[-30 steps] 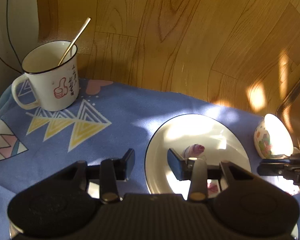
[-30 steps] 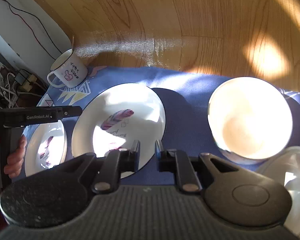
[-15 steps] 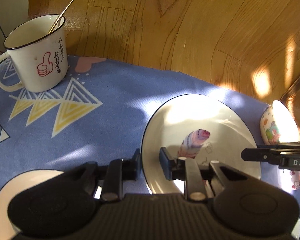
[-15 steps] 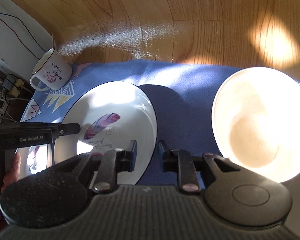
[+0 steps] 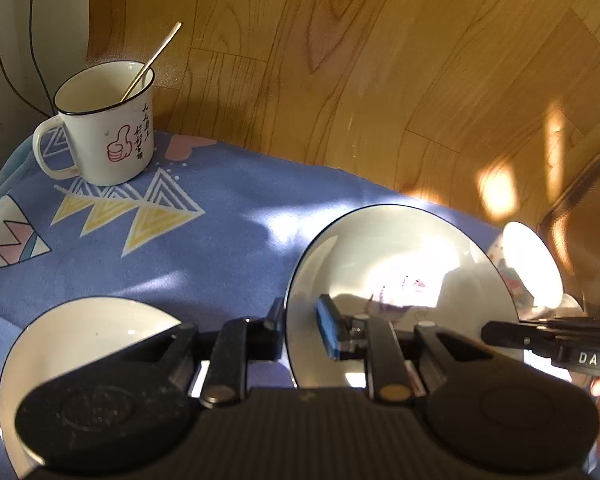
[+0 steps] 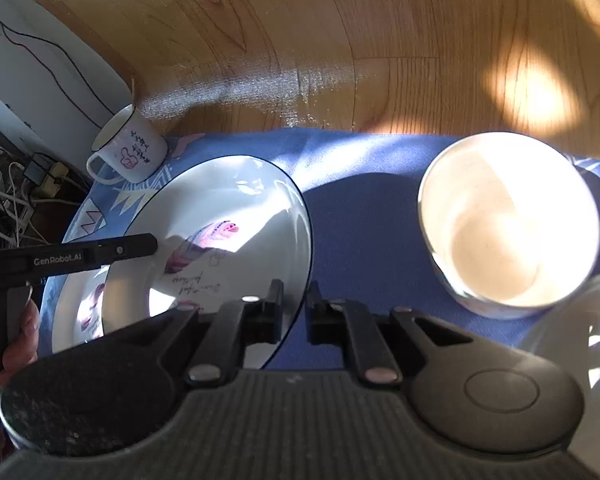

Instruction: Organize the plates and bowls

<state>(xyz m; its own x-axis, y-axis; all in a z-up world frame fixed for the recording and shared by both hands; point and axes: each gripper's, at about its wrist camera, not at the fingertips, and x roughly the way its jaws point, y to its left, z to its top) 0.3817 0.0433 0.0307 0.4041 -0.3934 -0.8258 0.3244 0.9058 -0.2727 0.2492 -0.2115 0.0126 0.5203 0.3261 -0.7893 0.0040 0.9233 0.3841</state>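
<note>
A large white plate with a feather print [image 5: 400,264] [image 6: 228,220] is lifted and tilted above the blue cloth. My left gripper [image 5: 298,328] is shut on its left rim. My right gripper [image 6: 294,308] is shut on its right rim. A smaller feather plate [image 5: 84,344] [image 6: 80,312] lies on the cloth to the left, partly under the lifted plate in the right wrist view. A white bowl [image 6: 508,220] [image 5: 532,264] stands to the right.
A white mug with a thumbs-up print and a spoon [image 5: 108,124] [image 6: 128,152] stands at the cloth's far left corner. A clear lid or dish [image 6: 580,328] sits at the right edge. Cables and a power strip [image 6: 28,176] lie on the floor beyond the cloth.
Both grippers have closed on opposite rims of the large plate and raised it. The plate has tilted and shifted left over the small plate.
</note>
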